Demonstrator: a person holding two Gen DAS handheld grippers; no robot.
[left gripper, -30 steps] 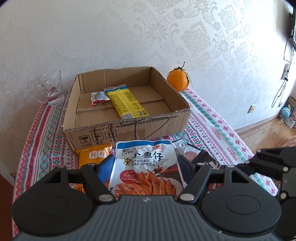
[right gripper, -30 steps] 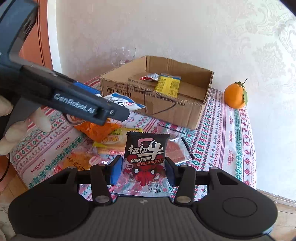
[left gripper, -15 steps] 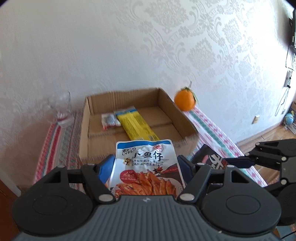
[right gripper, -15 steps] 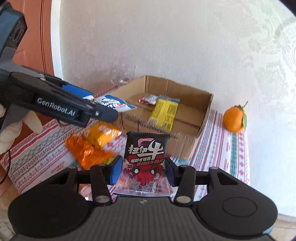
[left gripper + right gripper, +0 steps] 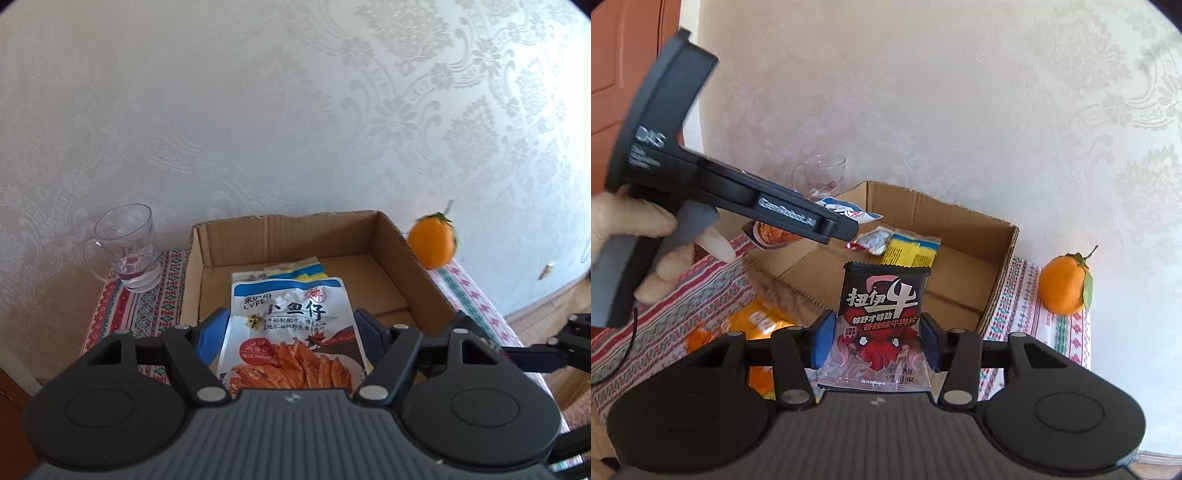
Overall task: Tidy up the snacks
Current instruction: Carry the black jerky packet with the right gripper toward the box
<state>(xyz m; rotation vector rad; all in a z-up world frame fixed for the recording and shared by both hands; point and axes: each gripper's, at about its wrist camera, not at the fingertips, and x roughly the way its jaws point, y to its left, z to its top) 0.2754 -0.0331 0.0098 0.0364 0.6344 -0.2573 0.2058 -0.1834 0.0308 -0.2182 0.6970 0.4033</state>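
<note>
Left gripper (image 5: pixel 291 325): jaws clamped on the white-and-blue fish snack pouch (image 5: pixel 291 332), one pad on each side edge, pouch upright in front of my lens. Right gripper (image 5: pixel 873 336): jaws clamped on the black beef snack packet (image 5: pixel 882 321) in the same way.

Below my right claw, orange packets (image 5: pixel 757 321) lie on the patterned tablecloth (image 5: pixel 683 306). My gloved left hand (image 5: pixel 646 243) shows at the left edge of the right view.

Past both pouches, the open cardboard box (image 5: pixel 406 266). On its floor a yellow packet (image 5: pixel 912 251) lies with a small red-and-white packet (image 5: pixel 873 240) touching it.

Further back: glass mug (image 5: pixel 127 251) left of the box, near the wall. Orange with leaf (image 5: pixel 1065 286) right of the box.
</note>
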